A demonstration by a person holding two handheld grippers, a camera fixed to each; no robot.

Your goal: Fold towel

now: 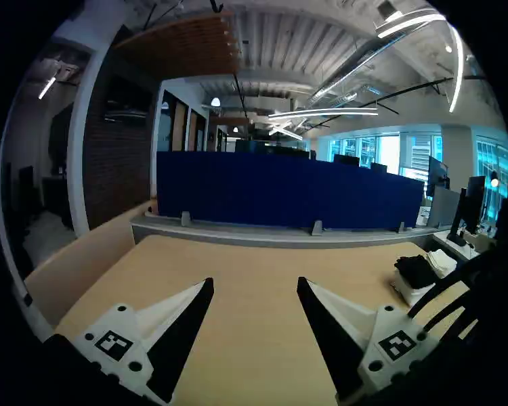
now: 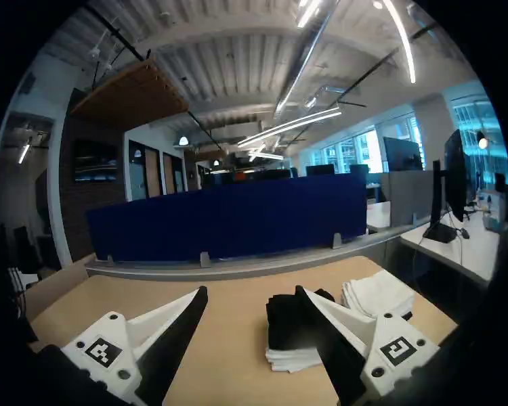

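In the right gripper view a stack of folded towels, black ones (image 2: 286, 319) on top of white ones (image 2: 291, 358), lies on the wooden table (image 2: 234, 325), with a second white folded pile (image 2: 378, 294) just behind it. My right gripper (image 2: 250, 298) hovers open above the table, its right finger crossing in front of the black towel. In the left gripper view the same towel stacks (image 1: 420, 272) sit at the far right of the table (image 1: 254, 271). My left gripper (image 1: 254, 287) is open over bare tabletop with nothing between its fingers.
A blue divider panel (image 1: 288, 189) runs along the table's far edge on a grey rail. A dark chair back (image 1: 457, 298) stands at the right in the left gripper view. Desks with monitors (image 2: 454, 176) lie beyond the table's right end.
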